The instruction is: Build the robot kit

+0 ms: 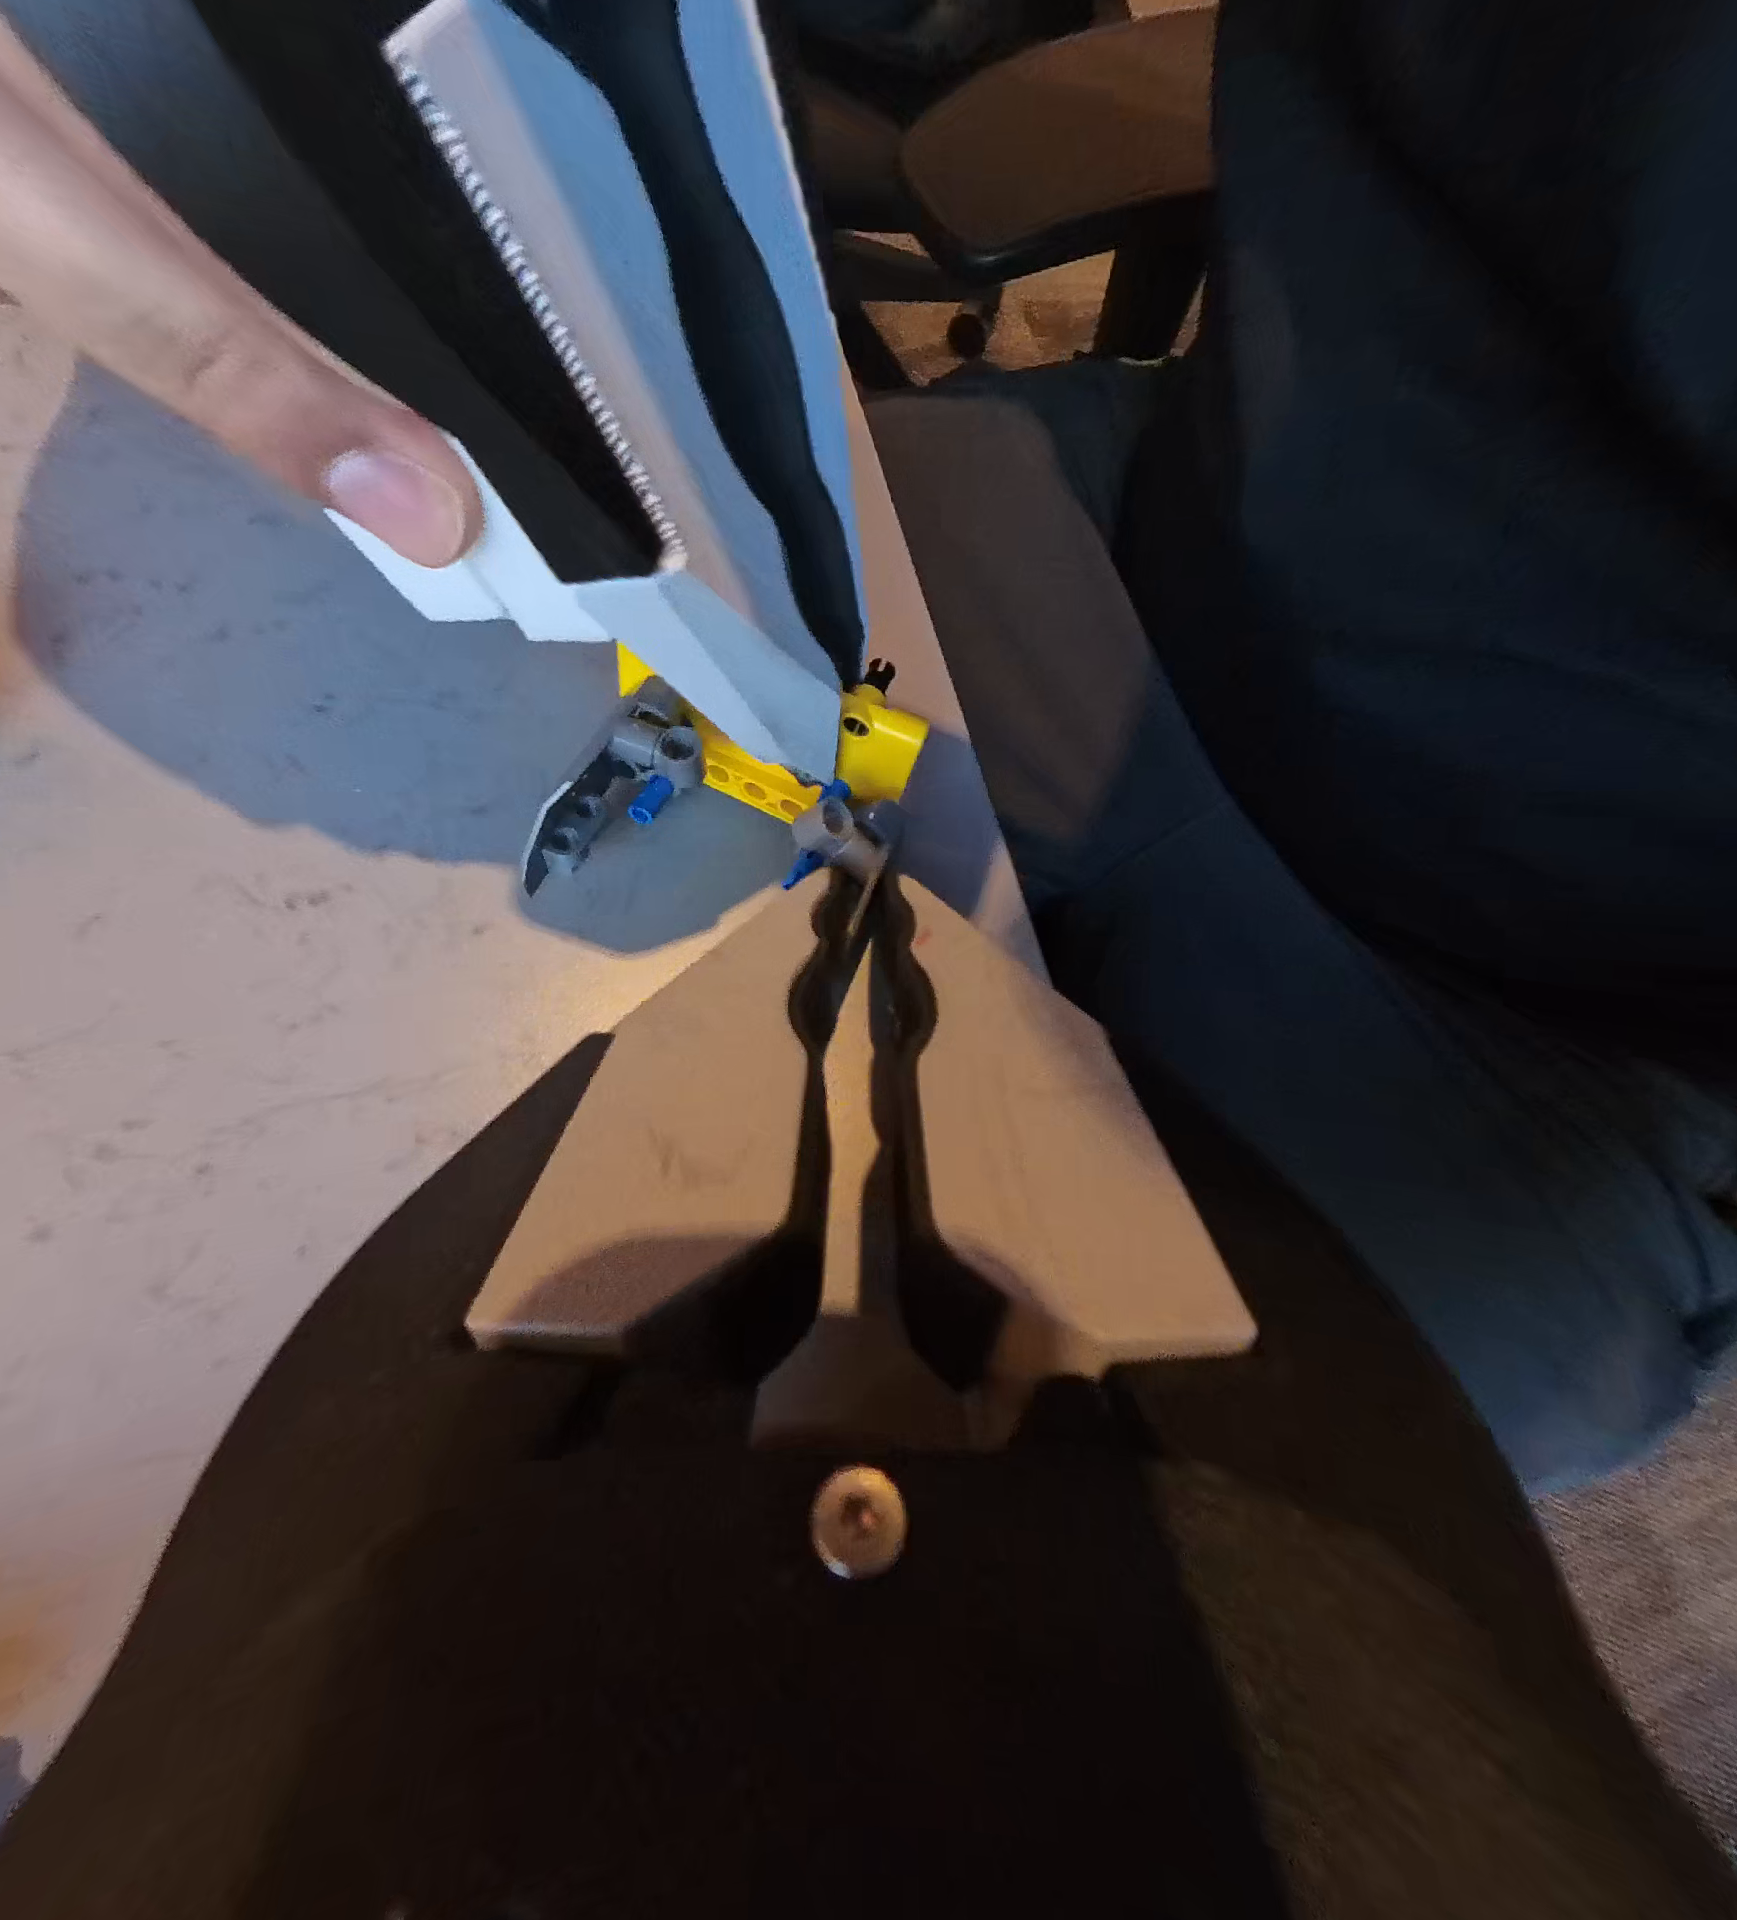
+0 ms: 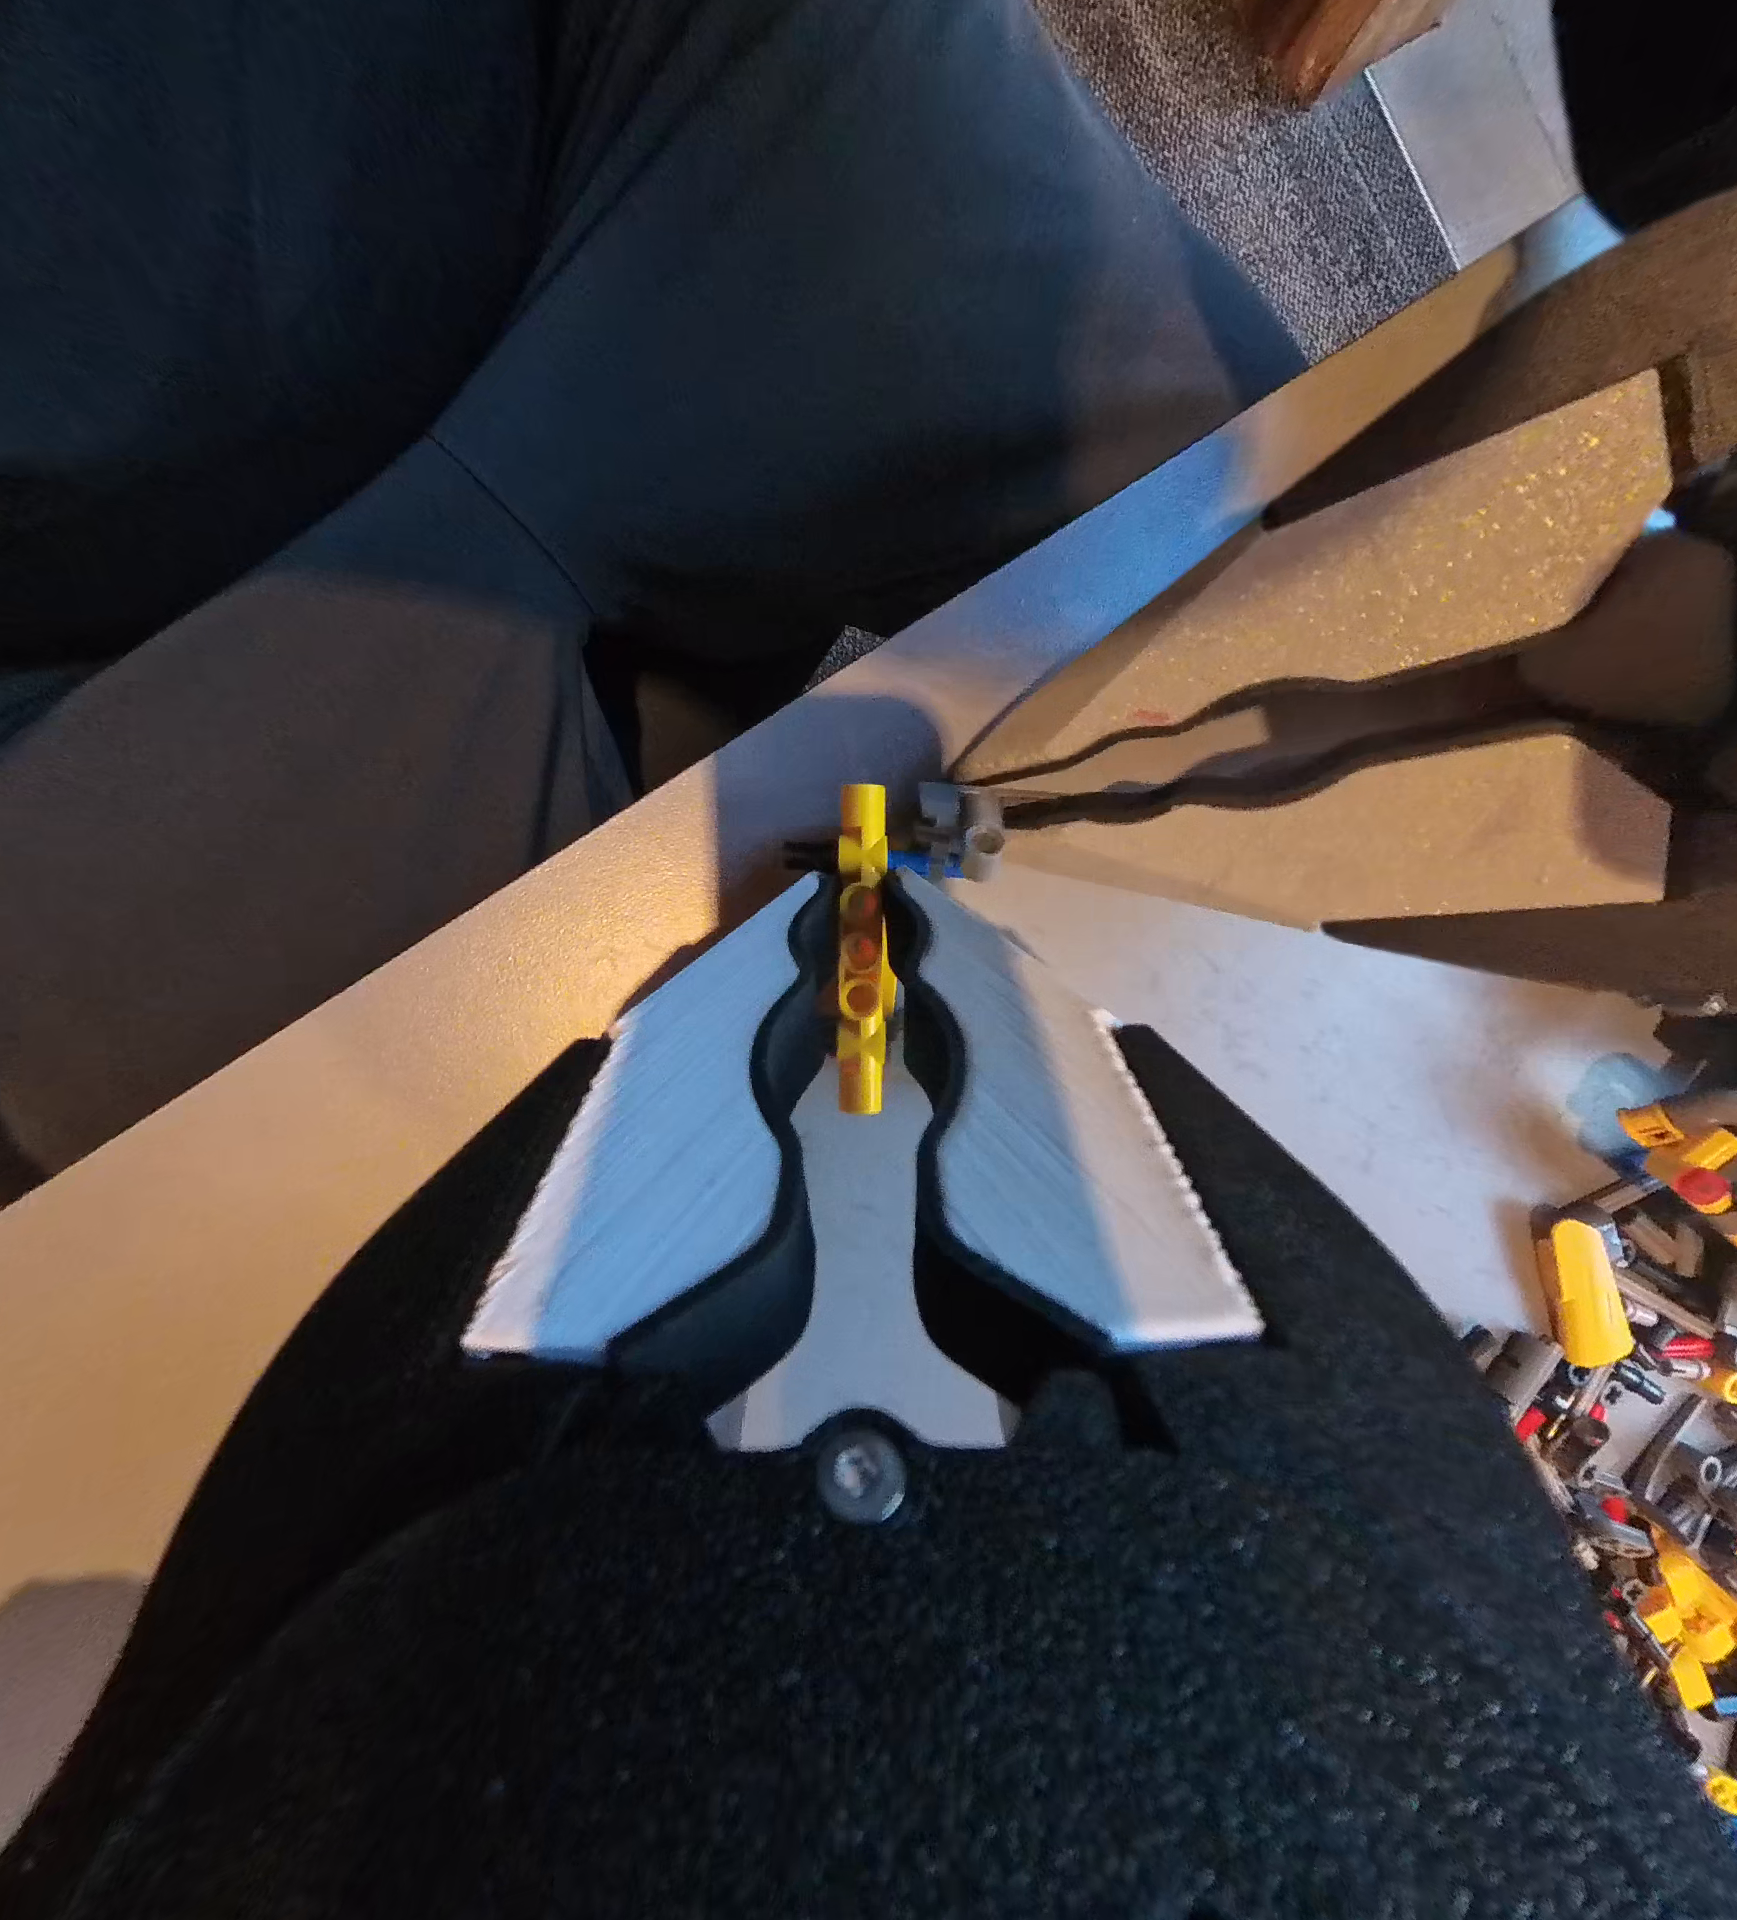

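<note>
My right gripper point(image 2: 859, 894) is shut on a yellow studless beam point(image 2: 861, 966) and holds it upright just above the table's edge. In the left wrist view the right gripper point(image 1: 843, 694) comes in from the upper left, and the yellow assembly point(image 1: 869, 743) carries grey parts and a dark claw piece point(image 1: 573, 821). My left gripper point(image 1: 851, 883) is shut on a small grey connector point(image 1: 836, 828) with a blue pin. The connector point(image 2: 963, 826) sits against the side of the yellow beam, with the left gripper point(image 2: 1011, 816) reaching in from the right.
A pile of loose yellow, grey and black building parts point(image 2: 1674, 1371) lies on the pale table point(image 2: 1311, 1039) at the right. A person's finger point(image 1: 376, 468) rests on the right gripper. A lap in dark clothing point(image 2: 531, 364) is beyond the table edge, with chairs point(image 1: 1030, 177) behind.
</note>
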Tool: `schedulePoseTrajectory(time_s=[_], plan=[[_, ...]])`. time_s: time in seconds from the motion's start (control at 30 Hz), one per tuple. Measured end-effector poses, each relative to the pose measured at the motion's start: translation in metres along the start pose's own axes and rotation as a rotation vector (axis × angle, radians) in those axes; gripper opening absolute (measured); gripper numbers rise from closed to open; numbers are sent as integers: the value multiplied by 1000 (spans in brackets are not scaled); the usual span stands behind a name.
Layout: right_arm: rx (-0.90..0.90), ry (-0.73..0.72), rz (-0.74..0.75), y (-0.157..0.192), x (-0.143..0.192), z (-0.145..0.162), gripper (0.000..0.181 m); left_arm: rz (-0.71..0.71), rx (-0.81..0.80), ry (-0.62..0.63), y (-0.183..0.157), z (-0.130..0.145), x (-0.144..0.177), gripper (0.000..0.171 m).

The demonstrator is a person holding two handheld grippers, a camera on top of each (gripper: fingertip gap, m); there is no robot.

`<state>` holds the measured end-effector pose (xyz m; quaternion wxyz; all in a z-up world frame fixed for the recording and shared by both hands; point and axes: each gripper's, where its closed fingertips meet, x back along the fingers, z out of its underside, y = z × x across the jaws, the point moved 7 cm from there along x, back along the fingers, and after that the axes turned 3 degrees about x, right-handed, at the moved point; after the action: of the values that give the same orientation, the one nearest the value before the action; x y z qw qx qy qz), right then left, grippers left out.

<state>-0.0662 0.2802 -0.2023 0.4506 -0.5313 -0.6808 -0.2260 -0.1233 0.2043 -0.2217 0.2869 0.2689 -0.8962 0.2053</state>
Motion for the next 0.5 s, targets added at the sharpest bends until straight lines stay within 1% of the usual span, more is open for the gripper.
schedulePoseTrajectory(time_s=[0.07,0.2,0.27,0.43,0.5], plan=[[13,-6,6,1,0,0,7,18,5,4,2,1,1,3],[49,-14,21,3,0,1,7,6,-44,7,1,1,1,3],[39,-7,16,2,0,1,7,8,-34,6,1,1,1,3],[51,2,4,4,0,1,7,89,135,-3,6,-2,-2,3],[55,8,1,5,0,0,7,109,179,-6,7,-2,-3,3]])
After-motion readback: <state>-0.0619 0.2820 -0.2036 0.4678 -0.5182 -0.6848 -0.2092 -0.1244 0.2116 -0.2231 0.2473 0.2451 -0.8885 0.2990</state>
